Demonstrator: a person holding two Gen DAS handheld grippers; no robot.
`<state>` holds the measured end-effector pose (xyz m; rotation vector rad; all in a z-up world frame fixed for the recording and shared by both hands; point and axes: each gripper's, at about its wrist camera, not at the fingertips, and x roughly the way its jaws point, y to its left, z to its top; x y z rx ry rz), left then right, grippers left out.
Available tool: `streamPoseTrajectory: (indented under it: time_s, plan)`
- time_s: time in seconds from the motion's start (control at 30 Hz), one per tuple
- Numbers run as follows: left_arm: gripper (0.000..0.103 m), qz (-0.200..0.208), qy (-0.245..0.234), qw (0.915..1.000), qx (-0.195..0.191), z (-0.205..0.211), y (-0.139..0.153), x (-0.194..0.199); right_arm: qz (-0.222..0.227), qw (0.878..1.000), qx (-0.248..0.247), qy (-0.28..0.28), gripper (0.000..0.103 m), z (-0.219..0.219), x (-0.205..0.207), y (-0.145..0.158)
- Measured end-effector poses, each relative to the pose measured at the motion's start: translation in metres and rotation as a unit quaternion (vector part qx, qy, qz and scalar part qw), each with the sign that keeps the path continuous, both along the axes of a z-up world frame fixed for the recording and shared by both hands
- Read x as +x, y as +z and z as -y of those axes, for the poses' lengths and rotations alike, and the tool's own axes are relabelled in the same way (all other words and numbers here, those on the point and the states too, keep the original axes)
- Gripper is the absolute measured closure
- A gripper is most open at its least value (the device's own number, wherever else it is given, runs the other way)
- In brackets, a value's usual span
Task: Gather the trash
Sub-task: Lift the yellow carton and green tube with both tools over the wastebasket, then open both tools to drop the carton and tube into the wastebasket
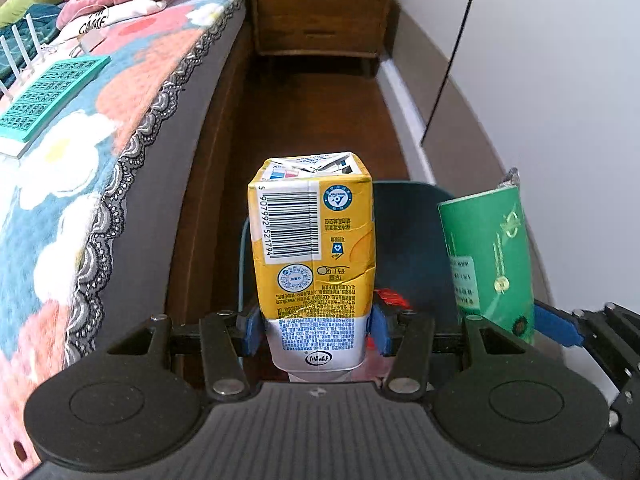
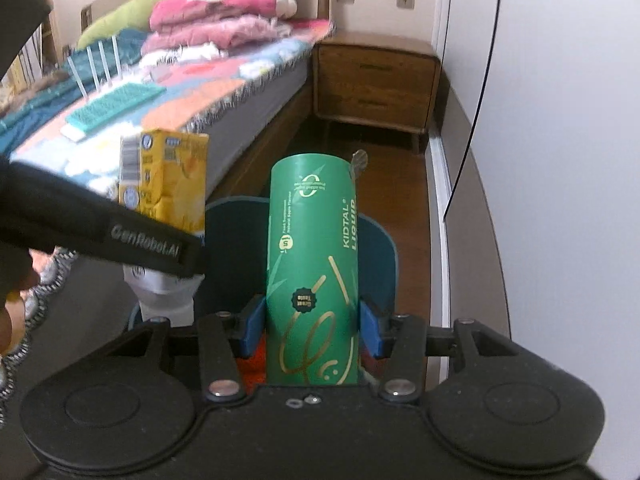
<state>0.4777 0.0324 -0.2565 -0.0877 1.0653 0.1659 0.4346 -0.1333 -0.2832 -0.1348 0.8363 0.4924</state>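
My left gripper (image 1: 316,330) is shut on a yellow and white milk carton (image 1: 312,248), its blue pads pressing the carton's lower sides. My right gripper (image 2: 312,330) is shut on a green cylindrical can (image 2: 314,264). Both items hang above a dark blue trash bin (image 1: 412,232) on the floor, with something red inside it. In the left wrist view the green can (image 1: 490,256) and the right gripper's blue finger (image 1: 554,326) appear at the right. In the right wrist view the carton (image 2: 168,180) and the left gripper's black body (image 2: 100,228) appear at the left, in front of the bin (image 2: 380,260).
A bed with a floral blanket (image 1: 80,160) runs along the left, carrying folded pink clothes (image 2: 224,20) and a teal board (image 1: 44,100). A wooden nightstand (image 1: 320,12) stands at the far end. A white wardrobe (image 1: 540,80) lines the right. Brown floor (image 1: 312,112) lies between.
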Motion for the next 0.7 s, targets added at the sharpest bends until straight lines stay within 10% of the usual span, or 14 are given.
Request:
streamPoseTrajectory:
  time_s: [0.7]
  plan:
    - [0.051,-0.093,-0.040,0.9945,0.028,0.019,-0.091,0.025,-0.050,0.994,-0.077,0.052,0.055,-0.035,0.006,-0.051]
